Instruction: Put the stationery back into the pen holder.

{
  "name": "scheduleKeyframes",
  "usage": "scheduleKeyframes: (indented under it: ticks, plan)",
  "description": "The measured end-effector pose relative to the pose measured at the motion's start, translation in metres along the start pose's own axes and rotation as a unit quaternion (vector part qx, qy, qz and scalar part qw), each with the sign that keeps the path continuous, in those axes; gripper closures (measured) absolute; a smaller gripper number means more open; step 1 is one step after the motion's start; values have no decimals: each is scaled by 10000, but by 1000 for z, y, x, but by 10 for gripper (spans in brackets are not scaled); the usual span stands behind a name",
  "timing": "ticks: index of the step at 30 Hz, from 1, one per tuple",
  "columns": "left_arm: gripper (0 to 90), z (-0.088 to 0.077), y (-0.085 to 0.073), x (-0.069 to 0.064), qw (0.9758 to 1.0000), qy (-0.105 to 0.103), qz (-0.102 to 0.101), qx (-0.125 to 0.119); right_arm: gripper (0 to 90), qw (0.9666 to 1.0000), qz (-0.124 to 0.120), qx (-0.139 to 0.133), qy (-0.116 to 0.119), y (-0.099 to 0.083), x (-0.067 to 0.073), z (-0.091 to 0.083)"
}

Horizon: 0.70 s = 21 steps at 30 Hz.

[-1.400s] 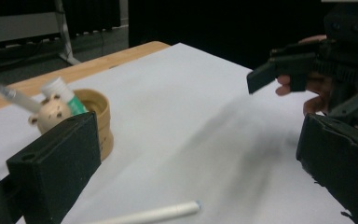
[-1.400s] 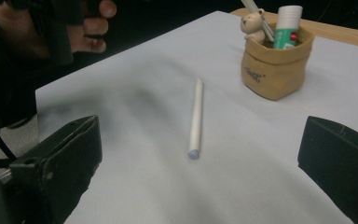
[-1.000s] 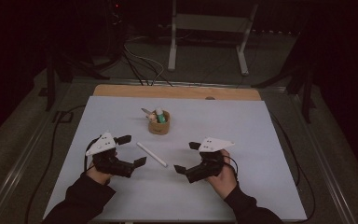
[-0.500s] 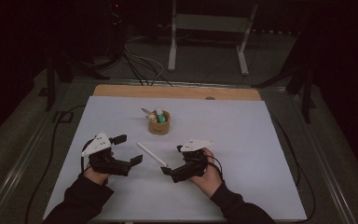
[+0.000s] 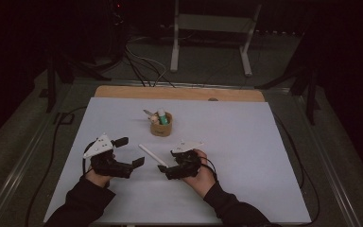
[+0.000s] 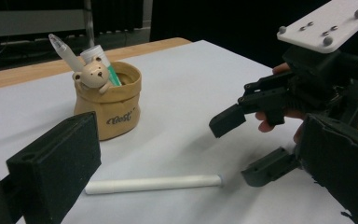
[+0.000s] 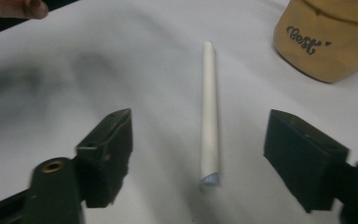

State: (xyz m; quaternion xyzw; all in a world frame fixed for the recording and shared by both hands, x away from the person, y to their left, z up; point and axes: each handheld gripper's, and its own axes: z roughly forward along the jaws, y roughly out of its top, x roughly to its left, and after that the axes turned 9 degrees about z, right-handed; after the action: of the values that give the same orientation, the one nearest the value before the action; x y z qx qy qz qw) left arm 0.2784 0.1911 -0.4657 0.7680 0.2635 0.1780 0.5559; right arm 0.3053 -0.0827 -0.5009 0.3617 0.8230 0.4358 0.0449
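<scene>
My right gripper (image 7: pixel 200 158) has its jaws apart around the white stick (image 7: pixel 209 112) lying on the bench (image 5: pixel 246 142); my left gripper's (image 5: pixel 130 152) jaws are apart too.

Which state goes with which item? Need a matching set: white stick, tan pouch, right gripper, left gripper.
Items:
1 white stick
2 tan pouch
3 right gripper
4 left gripper

States:
A upright, holding a bear figure and tubes
B jaws open around one end of the stick
C lying flat on the white table
D open, off to the stick's side

Pairs: 1-C, 2-A, 3-B, 4-D
</scene>
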Motion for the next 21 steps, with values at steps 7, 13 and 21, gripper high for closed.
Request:
scheduleKeyframes:
  ticks: [7,13,21]
  plan:
    - [5,1,0,-1,10000,-6,5,20,417,9992,-156,329,-186,3,2,14]
    - [5,2,0,-1,10000,-10,5,28,527,9981,-162,528,-272,4,0,23]
    - [5,2,-1,-1,10000,-20,12,60,607,9959,-294,728,-454,6,2,35]
